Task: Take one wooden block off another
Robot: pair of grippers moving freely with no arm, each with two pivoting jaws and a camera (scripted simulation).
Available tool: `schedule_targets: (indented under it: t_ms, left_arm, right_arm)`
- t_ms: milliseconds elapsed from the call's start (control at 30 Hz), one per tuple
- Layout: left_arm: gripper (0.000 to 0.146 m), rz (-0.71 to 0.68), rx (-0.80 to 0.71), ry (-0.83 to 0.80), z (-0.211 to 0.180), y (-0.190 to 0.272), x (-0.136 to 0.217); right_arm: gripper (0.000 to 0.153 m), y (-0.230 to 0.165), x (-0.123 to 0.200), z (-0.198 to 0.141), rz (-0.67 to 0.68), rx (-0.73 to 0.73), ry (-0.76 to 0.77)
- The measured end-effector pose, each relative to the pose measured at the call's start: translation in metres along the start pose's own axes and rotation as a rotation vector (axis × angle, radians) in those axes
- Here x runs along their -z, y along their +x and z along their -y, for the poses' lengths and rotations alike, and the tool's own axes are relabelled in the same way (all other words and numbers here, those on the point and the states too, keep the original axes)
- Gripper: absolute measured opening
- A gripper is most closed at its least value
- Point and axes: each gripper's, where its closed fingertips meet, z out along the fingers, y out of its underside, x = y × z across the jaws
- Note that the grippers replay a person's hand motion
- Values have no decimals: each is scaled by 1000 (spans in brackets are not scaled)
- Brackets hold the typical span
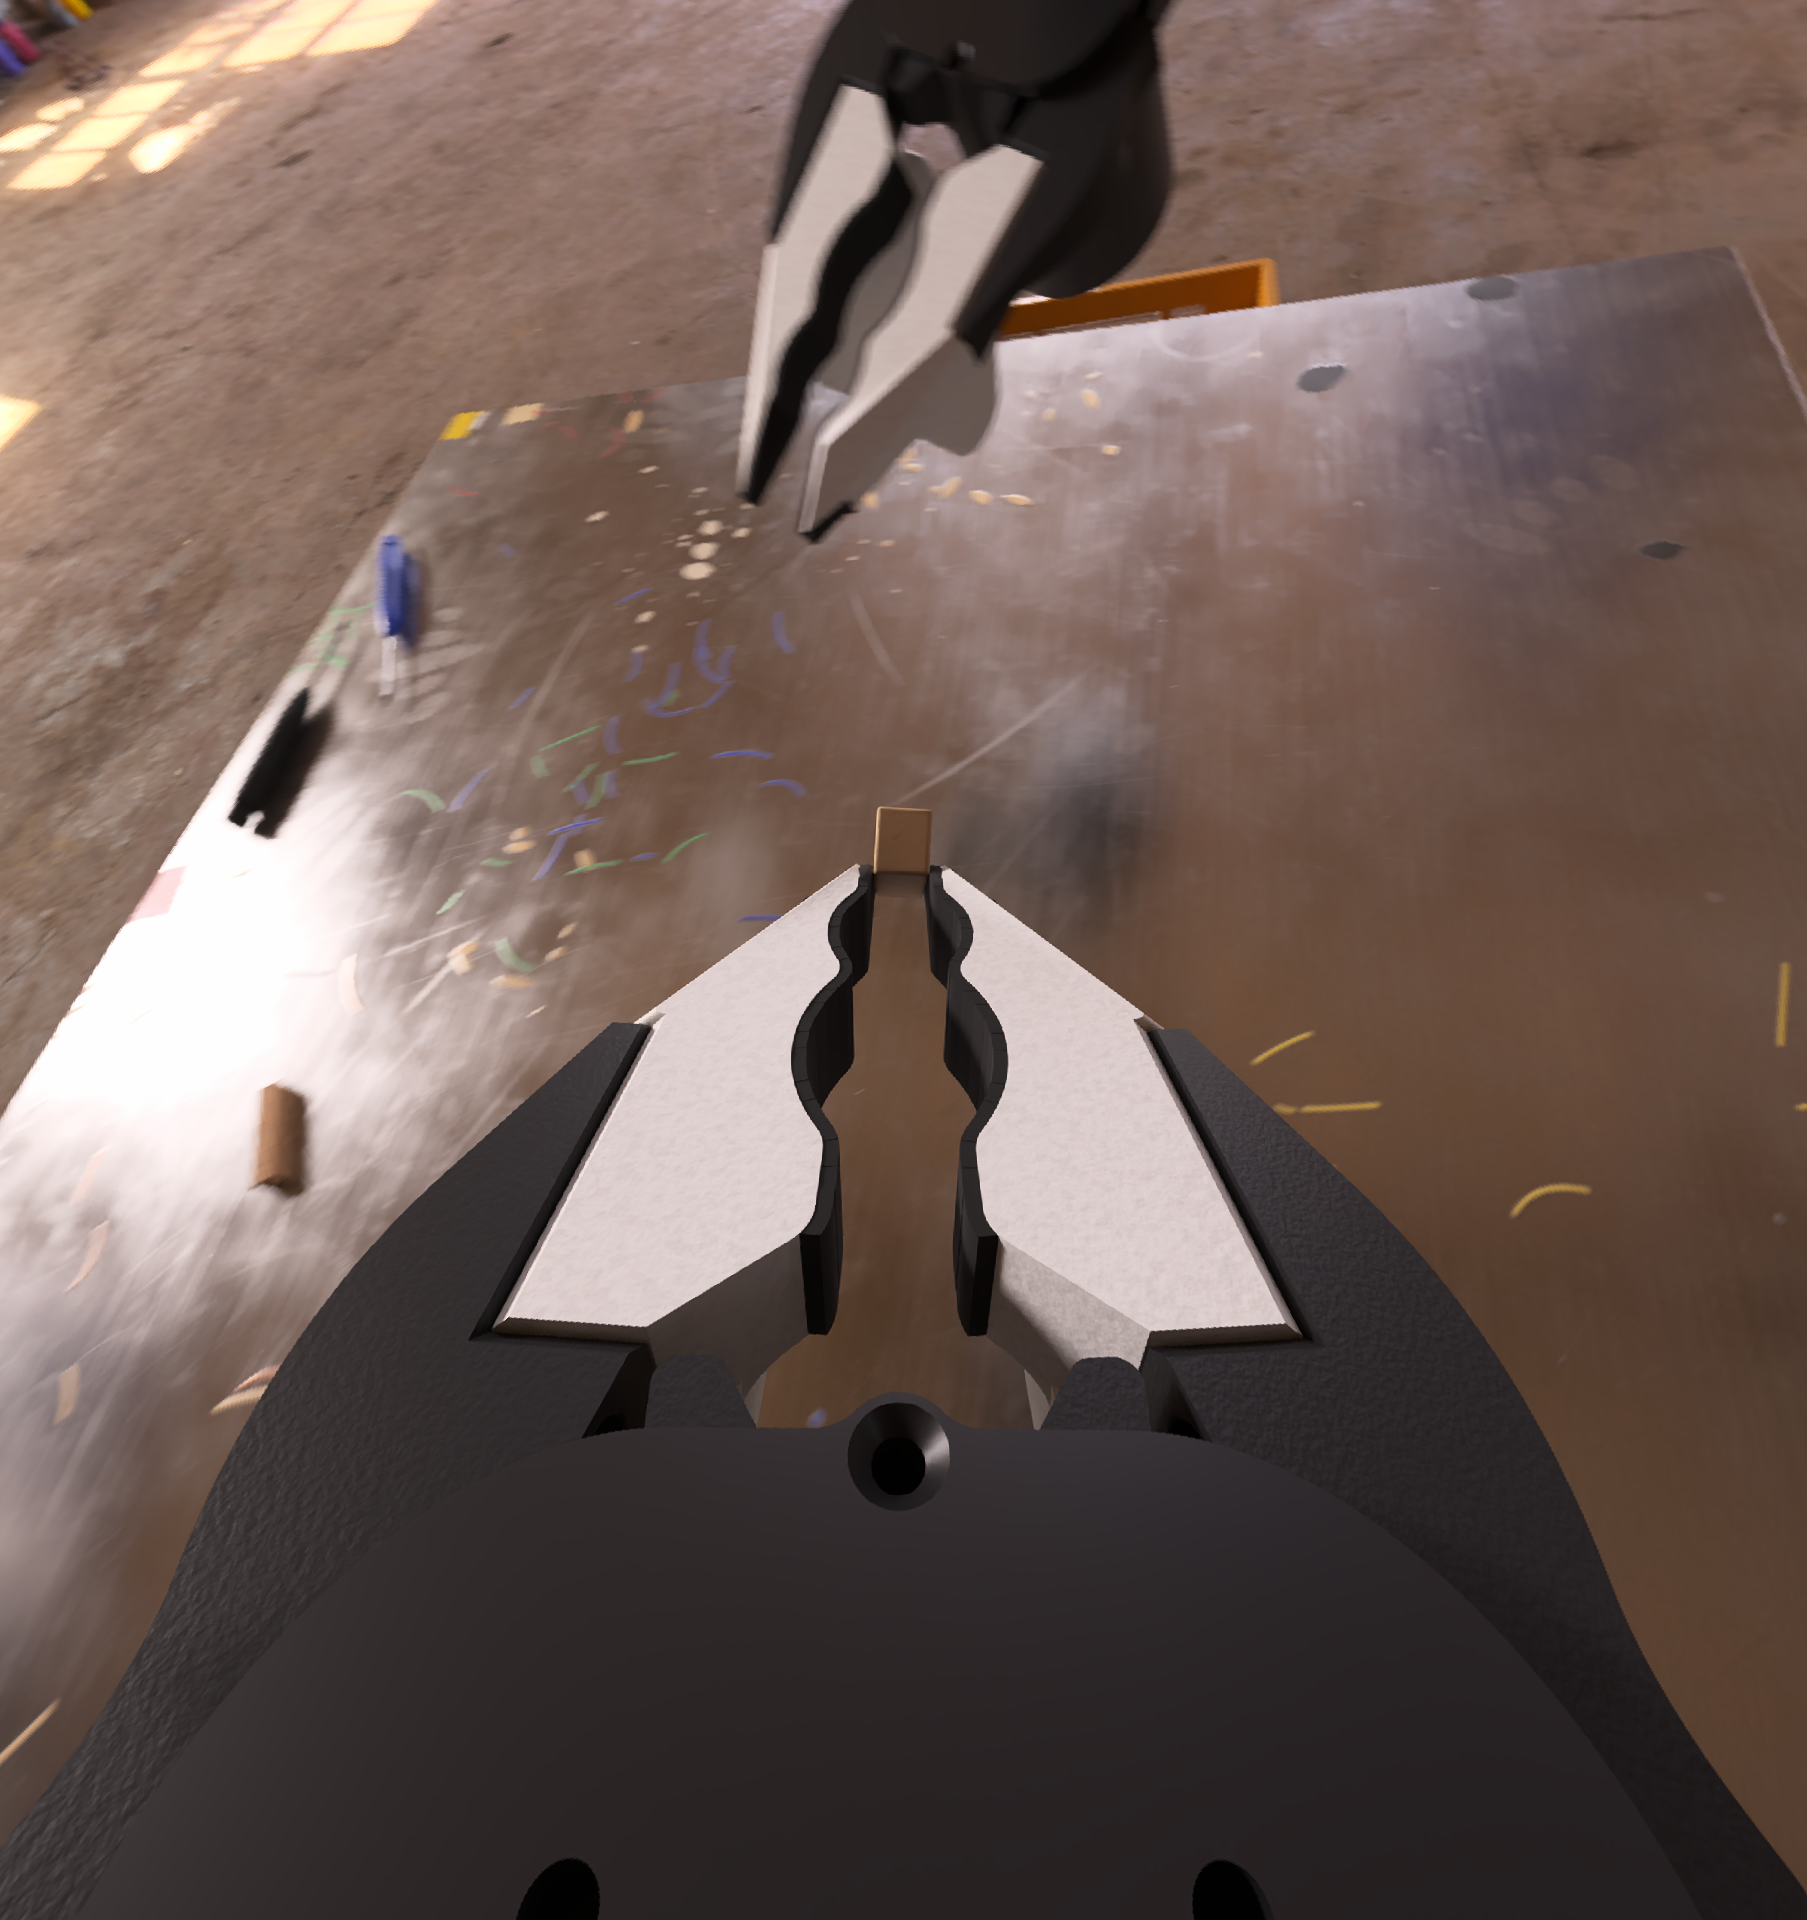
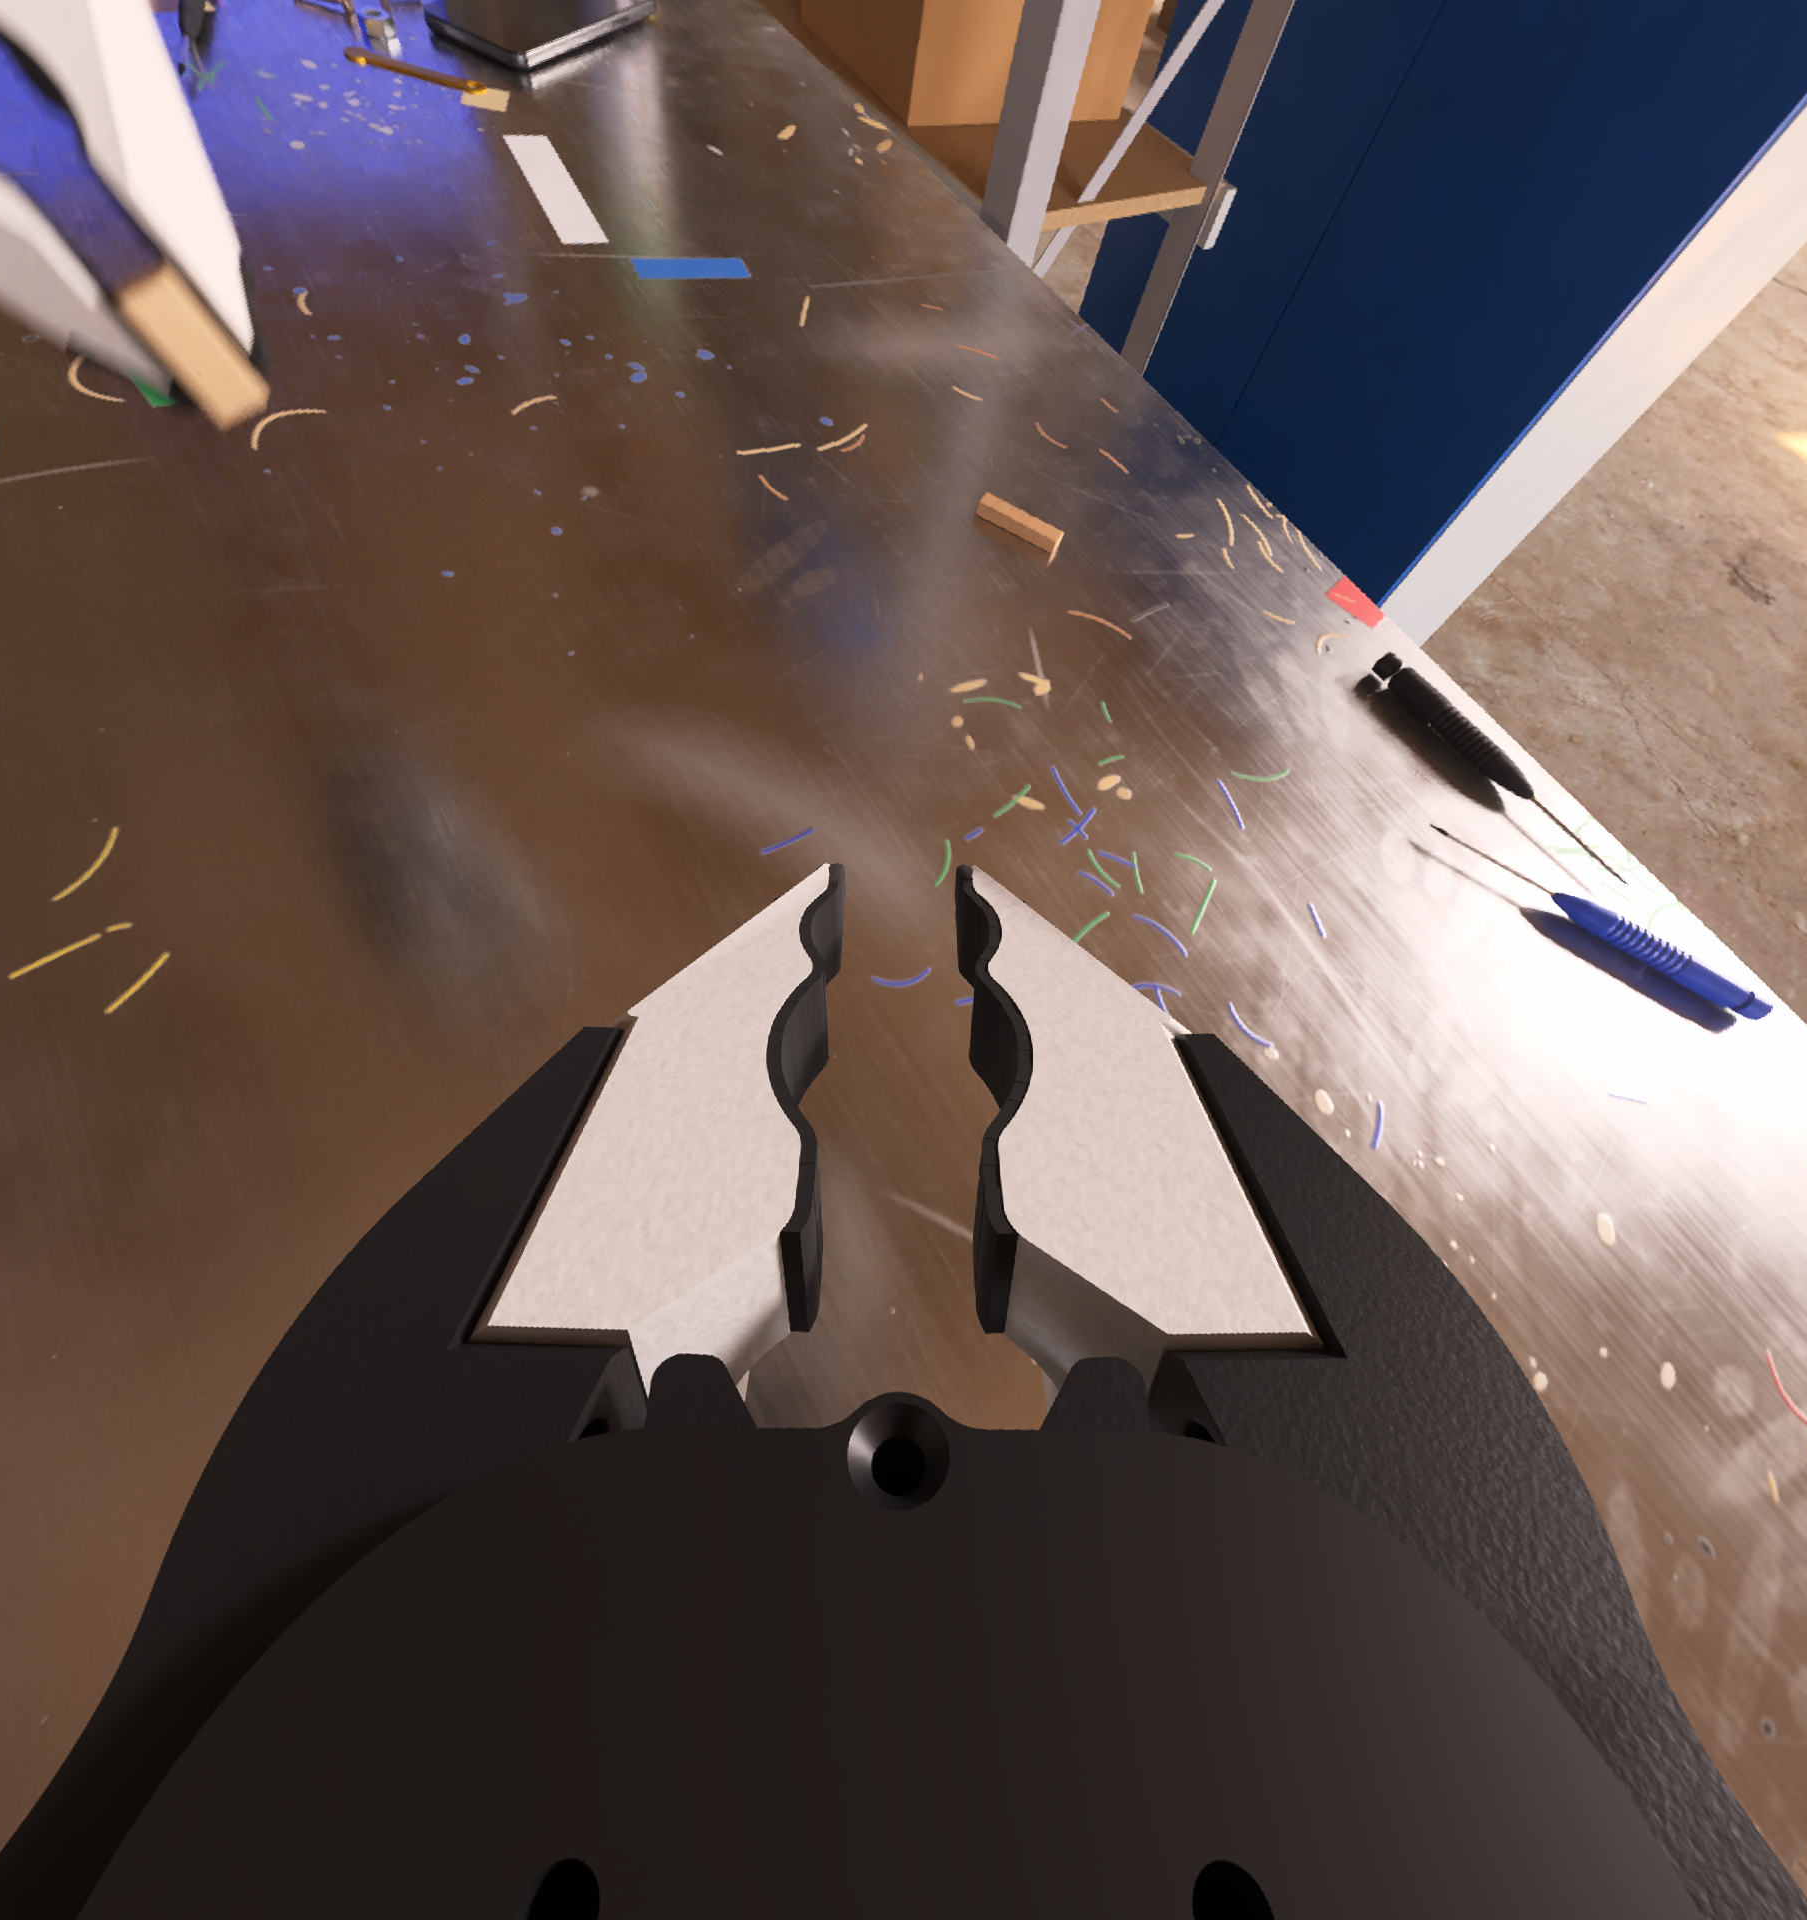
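Observation:
My left gripper [image 1: 899,875] is shut on a small wooden block [image 1: 901,840] that sticks out past its fingertips. It also shows in the right wrist view, top left, where the held block [image 2: 192,348] hangs tilted above the metal table [image 2: 463,675]. A second wooden block [image 1: 281,1140] lies alone on the table to the left, and shows in the right wrist view [image 2: 1019,525] ahead and to the right. My right gripper [image 2: 899,878] is open and empty over the table. In the left wrist view it [image 1: 785,509] hovers at the far side.
A blue screwdriver [image 2: 1647,956] and a black one [image 2: 1439,727] lie near the table's right edge. Coloured shavings litter the table. A shelf frame with a cardboard box [image 2: 982,62] and a blue panel [image 2: 1398,260] stand beyond. An orange object [image 1: 1138,301] sits past the far edge.

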Motion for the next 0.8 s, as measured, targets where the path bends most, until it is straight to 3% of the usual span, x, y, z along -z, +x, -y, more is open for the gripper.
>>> schedule_targets:
  t_ms: [167, 333, 800]
  left_arm:
    - [10, -53, -69, -47, -12, 45, -57]
    - [10, -43, -96, -130, -38, 42, -99]
    - [10, 136, -25, -273, -88, -25, -94]
  right_arm:
    - [21, -5, 9, -10, -15, -21, 2]
    - [21, -6, 16, -22, -39, -31, -15]
    - [20, 10, 20, -68, -62, -33, -181]
